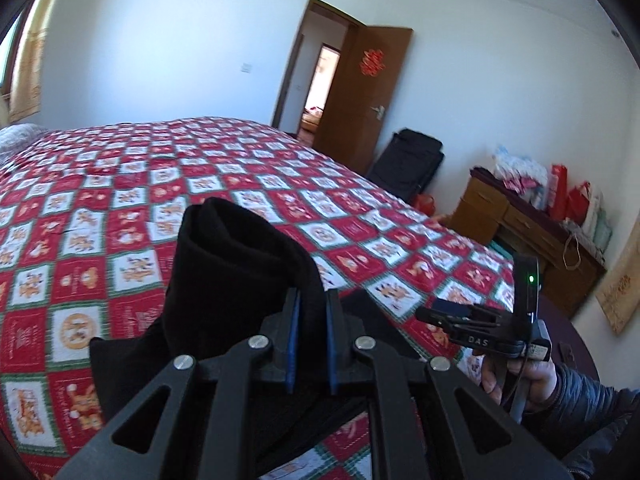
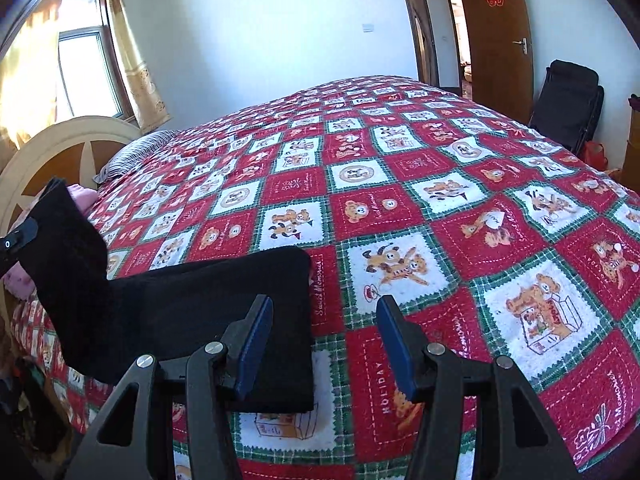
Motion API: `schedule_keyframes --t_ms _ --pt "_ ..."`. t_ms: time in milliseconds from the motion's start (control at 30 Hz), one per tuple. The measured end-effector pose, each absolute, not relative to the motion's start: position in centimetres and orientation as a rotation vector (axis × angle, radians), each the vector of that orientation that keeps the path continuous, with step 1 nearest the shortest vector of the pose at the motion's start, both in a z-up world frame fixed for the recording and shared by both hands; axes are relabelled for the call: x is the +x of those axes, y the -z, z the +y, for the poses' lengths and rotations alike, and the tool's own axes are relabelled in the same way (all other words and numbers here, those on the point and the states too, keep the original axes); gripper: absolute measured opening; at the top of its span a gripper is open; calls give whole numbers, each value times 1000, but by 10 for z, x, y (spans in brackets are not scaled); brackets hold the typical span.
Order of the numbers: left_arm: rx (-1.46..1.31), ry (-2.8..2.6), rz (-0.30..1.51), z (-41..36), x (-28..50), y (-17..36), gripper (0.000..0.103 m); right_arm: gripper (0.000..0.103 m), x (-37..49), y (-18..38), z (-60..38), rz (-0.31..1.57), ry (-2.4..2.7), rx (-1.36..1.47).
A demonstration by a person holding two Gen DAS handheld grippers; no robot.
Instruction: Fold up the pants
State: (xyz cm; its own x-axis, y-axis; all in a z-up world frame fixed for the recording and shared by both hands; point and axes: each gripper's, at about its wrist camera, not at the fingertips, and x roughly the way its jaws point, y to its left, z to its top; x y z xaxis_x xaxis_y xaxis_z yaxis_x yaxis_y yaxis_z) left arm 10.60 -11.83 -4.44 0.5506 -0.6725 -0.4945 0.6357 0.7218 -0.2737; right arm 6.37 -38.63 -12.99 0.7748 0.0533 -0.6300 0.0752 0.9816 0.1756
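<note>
In the left wrist view, the left gripper (image 1: pixel 311 322) was squeezed tight on the black pants (image 1: pixel 236 268), lifting one end up over the bed quilt (image 1: pixel 260 168). The gripper hid the bottom part of the pants. The right gripper (image 1: pixel 448 314) showed from the side, so its fingers were hard to make out.

In the right wrist view, the right gripper (image 2: pixel 324 344) stood wide apart, holding nothing. One pair of pants (image 2: pixel 192 304) lay on the quilt (image 2: pixel 440 200), with its left end raised. One door (image 2: pixel 496 40) stood behind.
</note>
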Motion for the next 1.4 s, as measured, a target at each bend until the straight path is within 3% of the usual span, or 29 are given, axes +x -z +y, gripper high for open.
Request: schedule_keyframes --t_ms 367,633,800,933,1000,1233,1333,1367,1400 --pt "93 875 761 -215 113 94 12 57 70 135 -394 688 1 234" --pt "98 907 745 -219 99 102 15 60 74 142 -413 693 -44 360" --pt "77 872 639 -189 79 82 62 63 75 141 -414 701 -97 436" --pt "23 786 625 -153 82 82 66 69 79 137 -396 722 -174 459" --pt "17 712 631 -135 87 90 73 70 86 138 -385 754 -207 461" --pt "-60 537 667 -86 105 116 74 70 118 156 -347 881 -248 495" --pt "-72 505 664 -77 106 122 82 70 123 163 -329 922 -224 423" --pt "-77 497 667 -76 107 124 84 65 124 164 -326 930 -214 398" --pt "-83 497 670 -74 108 125 84 40 123 164 -322 935 -196 365"
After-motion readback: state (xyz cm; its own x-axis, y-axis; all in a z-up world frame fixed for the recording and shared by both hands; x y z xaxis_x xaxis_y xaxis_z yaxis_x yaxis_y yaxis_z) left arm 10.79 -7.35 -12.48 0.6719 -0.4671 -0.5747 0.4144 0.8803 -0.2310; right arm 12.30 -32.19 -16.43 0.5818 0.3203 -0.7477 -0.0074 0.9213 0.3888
